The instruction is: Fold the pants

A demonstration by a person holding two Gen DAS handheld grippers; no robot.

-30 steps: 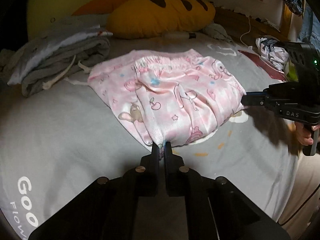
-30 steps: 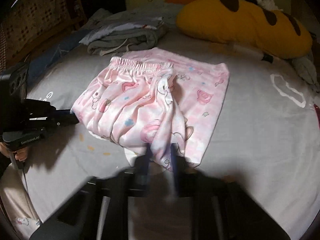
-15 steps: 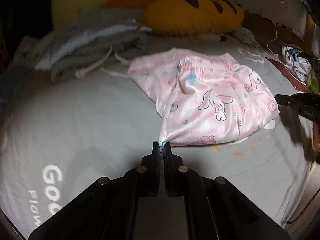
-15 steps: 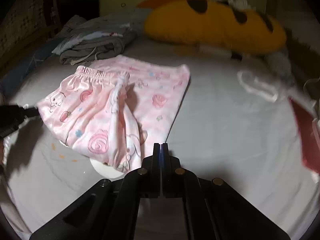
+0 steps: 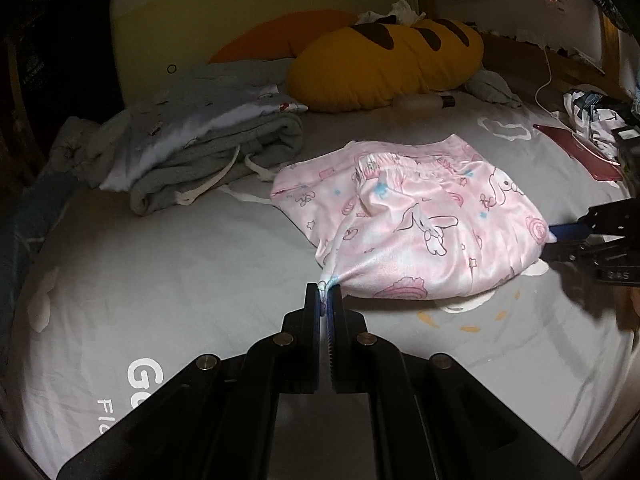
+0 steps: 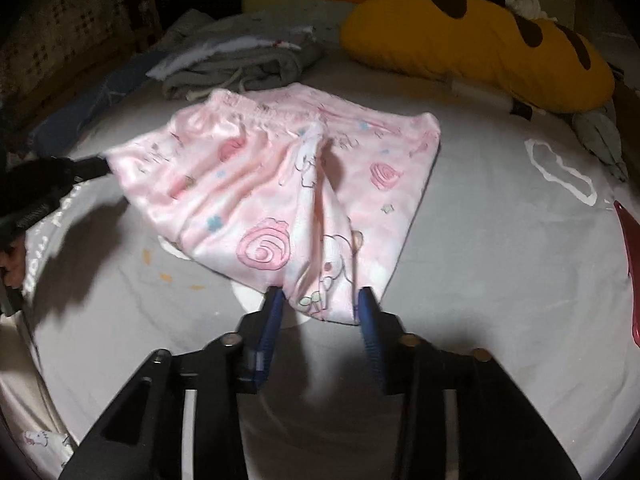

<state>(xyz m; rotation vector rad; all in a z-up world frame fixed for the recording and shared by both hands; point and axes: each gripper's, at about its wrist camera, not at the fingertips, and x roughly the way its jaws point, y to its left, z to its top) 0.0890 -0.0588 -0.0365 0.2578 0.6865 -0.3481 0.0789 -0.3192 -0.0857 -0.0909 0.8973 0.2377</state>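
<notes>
Right gripper (image 6: 320,300) jaws now opening around near hem of pink pants (image 6: 280,184) on bed (image 6: 500,240), half a second ago shut beside it; left gripper (image 5: 328,294) clenched on corner; regrasp likely.

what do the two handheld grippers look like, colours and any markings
Both are matte black frames with silver pivot bolts along the linkage arms. The left gripper has narrow black fingers with blue ridged pads on the inner faces. The right gripper has blue ribbed pads too. Seen from the left wrist, its black body carries small white lettering, too blurred to read.
</notes>
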